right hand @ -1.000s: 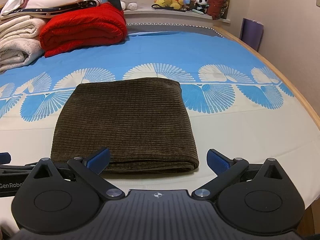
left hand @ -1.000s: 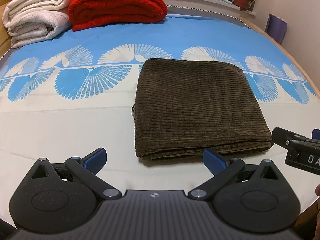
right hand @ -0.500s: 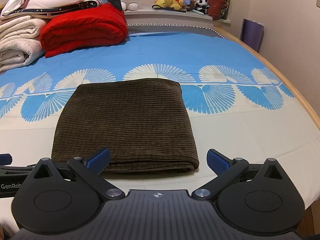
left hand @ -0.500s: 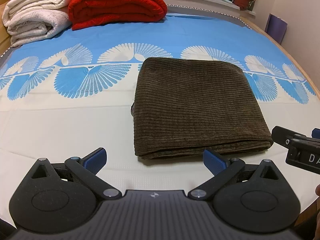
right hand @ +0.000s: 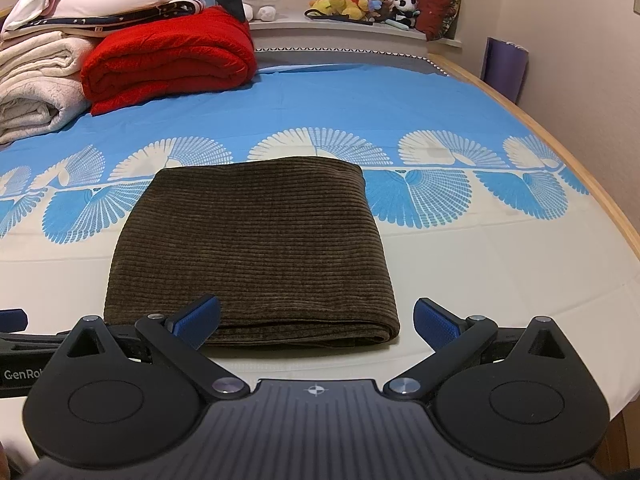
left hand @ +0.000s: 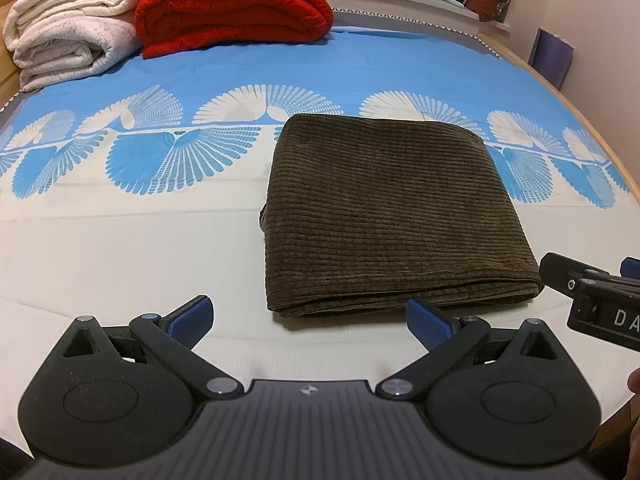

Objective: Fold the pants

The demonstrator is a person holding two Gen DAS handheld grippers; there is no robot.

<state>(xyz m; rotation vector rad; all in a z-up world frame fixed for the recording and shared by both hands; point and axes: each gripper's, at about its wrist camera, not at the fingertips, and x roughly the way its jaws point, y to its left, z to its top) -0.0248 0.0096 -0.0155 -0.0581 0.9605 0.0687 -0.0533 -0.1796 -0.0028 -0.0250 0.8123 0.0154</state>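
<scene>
Your pants (left hand: 392, 216) lie folded into a neat rectangle on the bed (left hand: 120, 248). Your left claw (left hand: 308, 320) and right claw (right hand: 316, 318) both hover spread apart, holding nothing.

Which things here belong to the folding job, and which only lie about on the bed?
Job:
- brown corduroy pants, folded flat
- left gripper, open
- right gripper, open

Lying about:
- red blanket
- white blankets
- stuffed toys

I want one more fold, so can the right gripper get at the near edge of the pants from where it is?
Probably yes: the right gripper is open, right before the pants' near edge, with nothing between.
</scene>
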